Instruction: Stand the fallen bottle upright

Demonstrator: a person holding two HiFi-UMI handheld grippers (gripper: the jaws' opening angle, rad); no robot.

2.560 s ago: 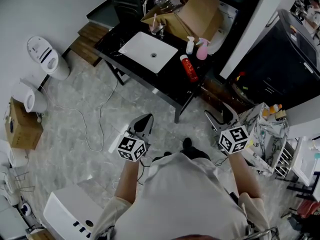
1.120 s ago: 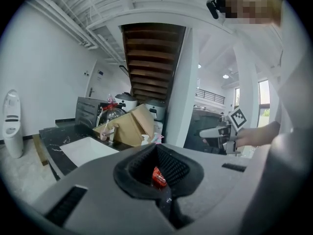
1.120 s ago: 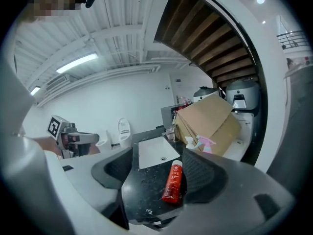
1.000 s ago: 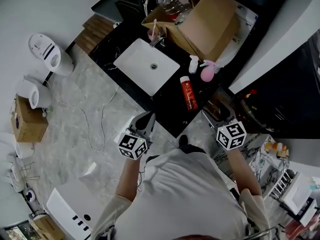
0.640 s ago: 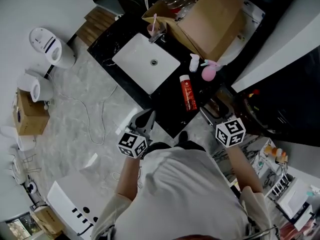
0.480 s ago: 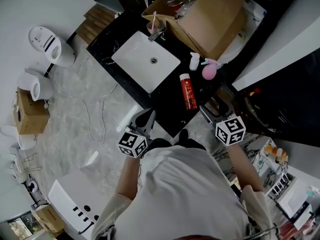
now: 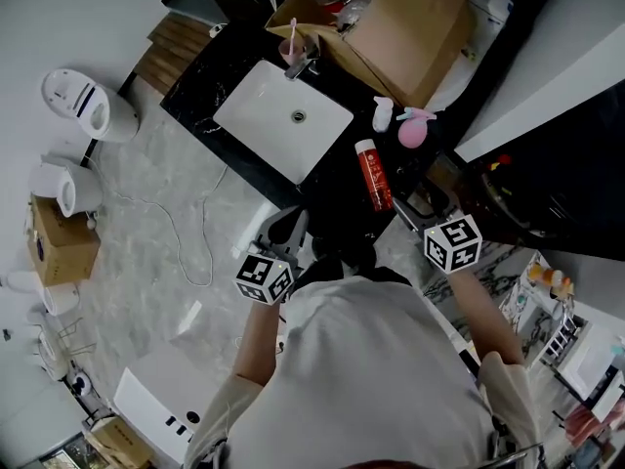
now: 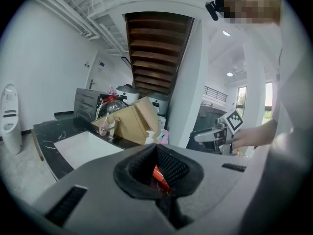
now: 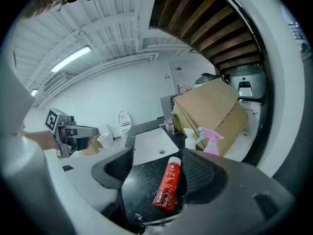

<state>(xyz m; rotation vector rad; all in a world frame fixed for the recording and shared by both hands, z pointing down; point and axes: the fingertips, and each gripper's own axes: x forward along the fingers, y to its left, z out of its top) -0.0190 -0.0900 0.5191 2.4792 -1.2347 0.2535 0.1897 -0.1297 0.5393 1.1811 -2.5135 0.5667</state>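
Note:
A red bottle [image 7: 374,174] with a white cap lies on its side on the black counter [image 7: 332,189], to the right of the white sink [image 7: 283,120]. My right gripper [image 7: 418,211] is open and hangs just off the counter's near right corner, short of the bottle. In the right gripper view the bottle [image 9: 167,184] lies between and beyond the spread jaws of the gripper [image 9: 157,163]. My left gripper [image 7: 285,231] is shut and empty at the counter's near edge. In its own view the gripper [image 8: 156,148] shows a sliver of the bottle [image 8: 160,176] behind its pads.
A white spray bottle [image 7: 382,113] and a pink one [image 7: 415,128] stand just behind the red bottle. A large open cardboard box [image 7: 391,18] fills the counter's back, with a pink cup [image 7: 291,52] by the tap. White appliances [image 7: 83,106] and a box [image 7: 59,242] sit on the floor at the left.
The person has stepped closer to the counter, so both grippers now sit nearer its front edge and the bottle. The bottle has not moved, and neither gripper has changed state.

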